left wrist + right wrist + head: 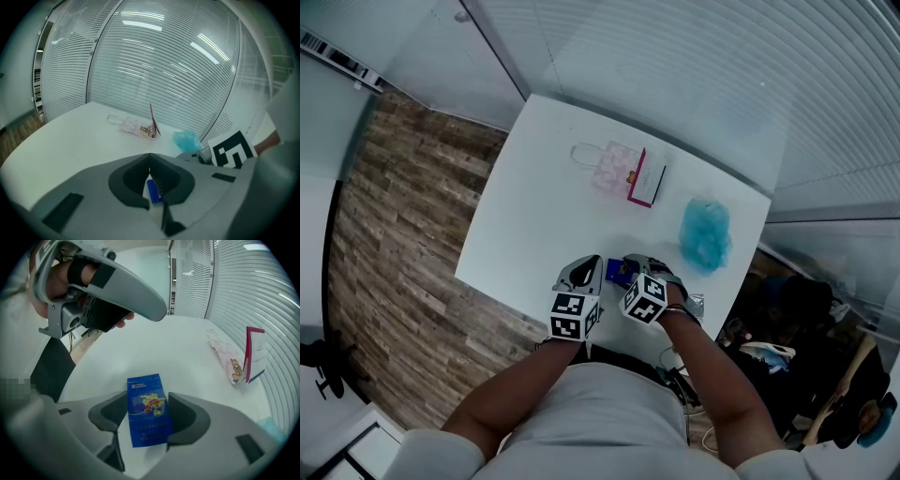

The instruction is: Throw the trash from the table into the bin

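Our right tongs (148, 399) pinch the blue packet (146, 414) across its width, at the near edge of the table (140, 352). Our left tongs (150, 156) are pressed together and empty, just beside it. The packet looks light, glossy and thin-walled. We judge a gentle hold on its long sides best, since a harder squeeze could crush it. No bin shows.

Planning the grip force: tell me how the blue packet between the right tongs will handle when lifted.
The blue packet looks flat and thin, so probably light and floppy. Its glossy, creased surface suggests film that could slip or buckle if the right tongs squeeze its edges. Being flat, it is unlikely to roll.
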